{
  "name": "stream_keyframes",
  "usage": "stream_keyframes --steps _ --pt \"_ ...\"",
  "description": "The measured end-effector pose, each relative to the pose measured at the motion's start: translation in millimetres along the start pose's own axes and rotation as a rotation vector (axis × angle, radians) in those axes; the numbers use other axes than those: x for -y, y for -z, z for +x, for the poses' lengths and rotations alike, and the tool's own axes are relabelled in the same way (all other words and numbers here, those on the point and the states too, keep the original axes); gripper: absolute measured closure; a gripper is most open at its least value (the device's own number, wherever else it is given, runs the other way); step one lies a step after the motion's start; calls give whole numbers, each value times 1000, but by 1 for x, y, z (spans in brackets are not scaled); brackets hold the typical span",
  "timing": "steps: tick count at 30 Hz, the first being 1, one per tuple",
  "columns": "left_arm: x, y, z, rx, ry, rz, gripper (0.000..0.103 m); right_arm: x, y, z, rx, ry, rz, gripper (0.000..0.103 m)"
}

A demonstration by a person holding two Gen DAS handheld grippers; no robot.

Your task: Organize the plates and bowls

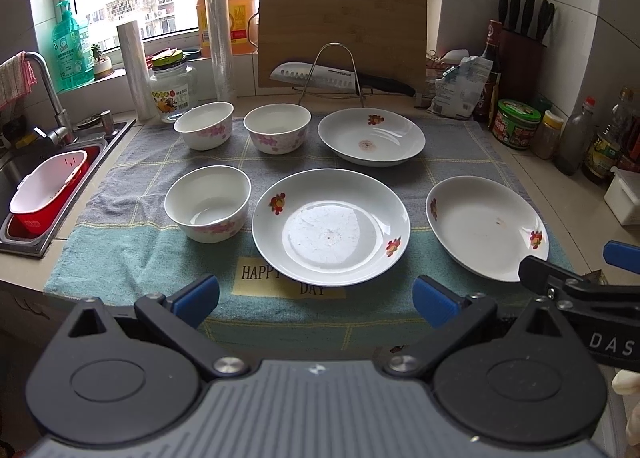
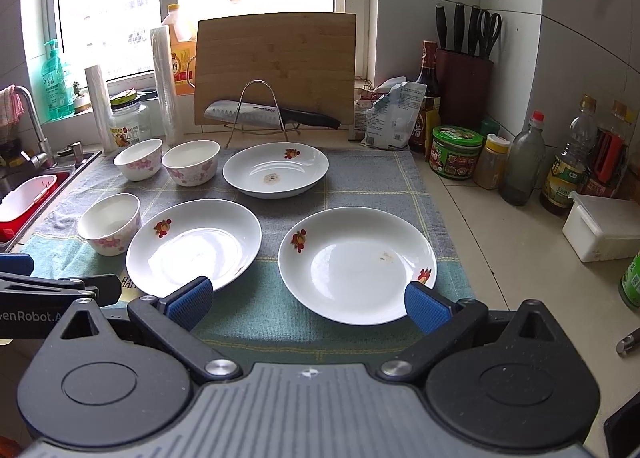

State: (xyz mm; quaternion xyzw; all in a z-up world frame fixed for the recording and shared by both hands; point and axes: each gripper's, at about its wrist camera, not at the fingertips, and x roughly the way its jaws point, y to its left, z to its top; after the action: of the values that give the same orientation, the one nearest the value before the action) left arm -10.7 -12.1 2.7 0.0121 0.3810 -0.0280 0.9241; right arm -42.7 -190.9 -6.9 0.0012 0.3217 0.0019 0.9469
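Crockery is looking glazed, slippery, breakable: plates [image 2: 357, 265] and bowls [image 1: 207, 201] are inviting rim pinches, while left gripper [image 1: 316, 300] and right gripper [image 2: 308, 300] are gaping wide, empty.

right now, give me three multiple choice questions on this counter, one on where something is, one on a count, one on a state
1. Where does the knife rest?
A. in the sink
B. on a wire stand in front of the cutting board
C. on a plate

2. How many bowls are on the cloth?
A. one
B. three
C. five

3. What state are both grippers in?
A. open, holding nothing
B. shut on a bowl
C. shut on a plate

Answers:
1. B, the blade lies across the wire stand, the board upright behind it.
2. B, two bowls at the back and one nearer, beside three plates.
3. A, the left gripper and the right gripper each show blue fingers spread apart with nothing between.
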Motion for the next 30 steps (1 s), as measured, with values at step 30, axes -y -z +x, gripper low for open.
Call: stream_keyframes --steps 30 --pt "31 0 51 22 126 141 1 57 50 56 11 22 -31 0"
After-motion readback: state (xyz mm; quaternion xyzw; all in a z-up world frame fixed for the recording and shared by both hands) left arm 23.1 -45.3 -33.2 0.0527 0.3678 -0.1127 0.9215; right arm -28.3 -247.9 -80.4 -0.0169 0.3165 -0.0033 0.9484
